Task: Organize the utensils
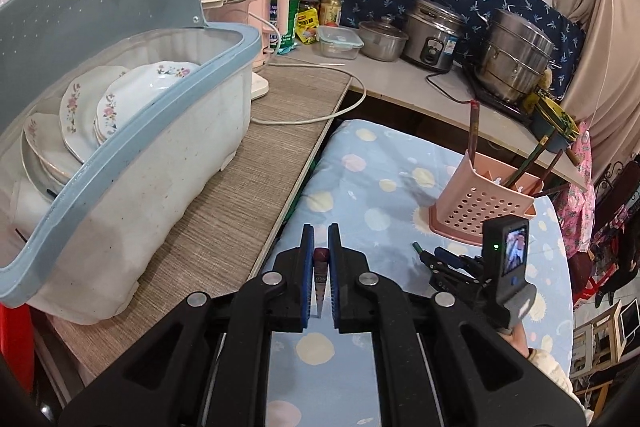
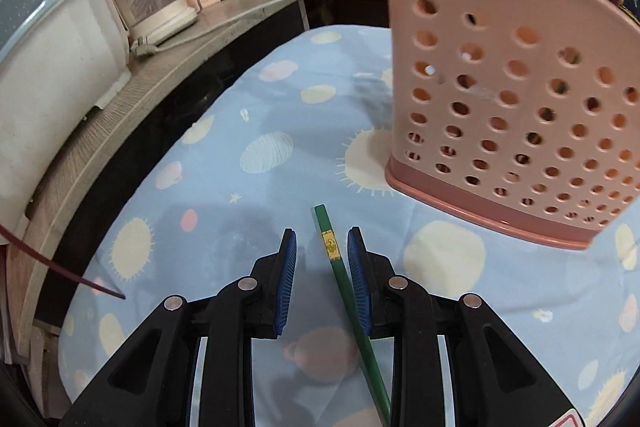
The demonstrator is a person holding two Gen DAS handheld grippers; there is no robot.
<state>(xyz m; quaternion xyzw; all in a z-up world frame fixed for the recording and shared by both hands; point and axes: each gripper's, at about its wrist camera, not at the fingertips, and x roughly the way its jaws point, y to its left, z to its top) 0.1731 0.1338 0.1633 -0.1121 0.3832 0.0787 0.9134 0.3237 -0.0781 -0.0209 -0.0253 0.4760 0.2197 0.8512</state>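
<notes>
A pink perforated utensil holder [image 1: 484,203] stands on the blue patterned cloth with several chopsticks [image 1: 474,131] sticking out of it; it fills the upper right of the right wrist view [image 2: 508,107]. My left gripper [image 1: 321,233] is shut on a dark red chopstick [image 1: 321,269], held above the cloth. That chopstick's thin end shows at the left of the right wrist view [image 2: 60,267]. My right gripper [image 2: 322,239] is open around a green chopstick [image 2: 340,275] that lies against its right finger [image 2: 358,267]. The right gripper also shows in the left wrist view [image 1: 440,259].
A white dish bin with a blue rim [image 1: 168,115] holds floral plates [image 1: 120,99] on the wooden counter [image 1: 260,155]. A pink kettle [image 1: 276,7], bottles, a rice cooker [image 1: 432,35] and steel pots [image 1: 516,59] stand behind.
</notes>
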